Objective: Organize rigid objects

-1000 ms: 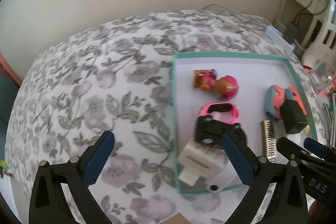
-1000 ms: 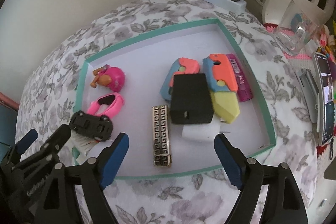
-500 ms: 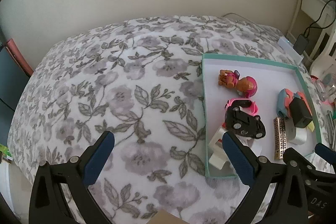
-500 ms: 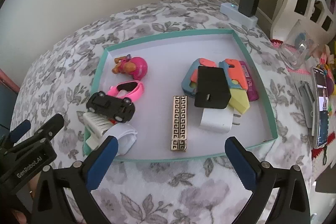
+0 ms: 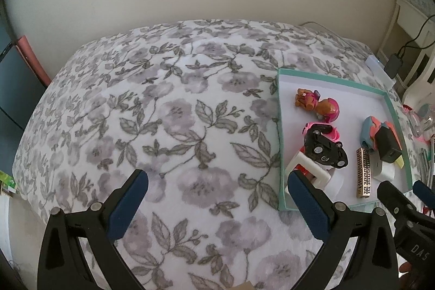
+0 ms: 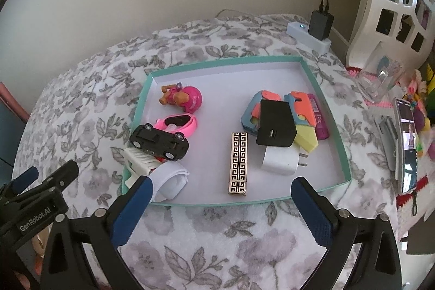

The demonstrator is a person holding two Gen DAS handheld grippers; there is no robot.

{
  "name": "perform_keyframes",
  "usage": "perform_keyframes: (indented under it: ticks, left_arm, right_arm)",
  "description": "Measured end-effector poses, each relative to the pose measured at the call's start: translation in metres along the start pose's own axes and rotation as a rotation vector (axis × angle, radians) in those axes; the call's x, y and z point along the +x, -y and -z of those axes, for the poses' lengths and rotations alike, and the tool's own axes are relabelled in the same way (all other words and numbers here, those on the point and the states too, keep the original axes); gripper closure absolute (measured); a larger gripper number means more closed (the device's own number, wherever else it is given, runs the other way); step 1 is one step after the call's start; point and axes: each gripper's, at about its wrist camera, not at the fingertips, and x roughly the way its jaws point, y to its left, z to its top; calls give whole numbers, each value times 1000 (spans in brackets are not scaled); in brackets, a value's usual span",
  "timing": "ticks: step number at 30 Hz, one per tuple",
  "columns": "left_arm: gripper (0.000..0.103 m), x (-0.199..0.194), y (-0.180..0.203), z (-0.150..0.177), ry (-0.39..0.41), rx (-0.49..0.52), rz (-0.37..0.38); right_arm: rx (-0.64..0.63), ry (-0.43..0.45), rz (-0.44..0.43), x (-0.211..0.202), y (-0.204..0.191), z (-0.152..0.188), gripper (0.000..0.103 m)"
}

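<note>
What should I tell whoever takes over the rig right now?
Left gripper: jaws open, empty, over the floral cover.
Right gripper: jaws just opened wide, empty, at the tray's near rim.
Tray: figure, pink watch, black car on a white comb, gold case, black charger atop a white plug and coloured toys.
Done: everything seen is in the tray.
Left: maybe unstacking.

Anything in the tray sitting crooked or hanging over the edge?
Yes. The black toy car lies tilted atop the white comb-like piece, which pokes over the teal tray's left rim. Everything else lies inside.
</note>
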Motion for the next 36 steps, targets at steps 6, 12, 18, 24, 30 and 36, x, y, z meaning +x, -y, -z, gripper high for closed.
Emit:
perform_keyframes:
  ticks: [6, 12, 18, 24, 30, 36]
  left_arm:
    - [1, -7, -3, 2, 11, -6, -24]
    - [1, -9, -5, 2, 11, -16, -21]
    - [1, -9, -5, 2, 14, -16, -24]
    - [1, -9, -5, 1, 13, -16, -27]
    - [1, -7, -7, 2, 3, -27, -33]
    - [1, -8, -8, 1, 5, -28, -47]
  right_arm:
    - [-4, 20, -1, -6, -1, 1, 0]
    - [-11, 30, -2, -9, -3, 1, 0]
    - [-12, 27, -4, -9, -4, 1, 0]
    - [-17, 22, -6, -8, -5, 1, 0]
    - [-19, 20, -7, -7, -5, 1, 0]
    - [-19, 21, -7, -7, -6, 1, 0]
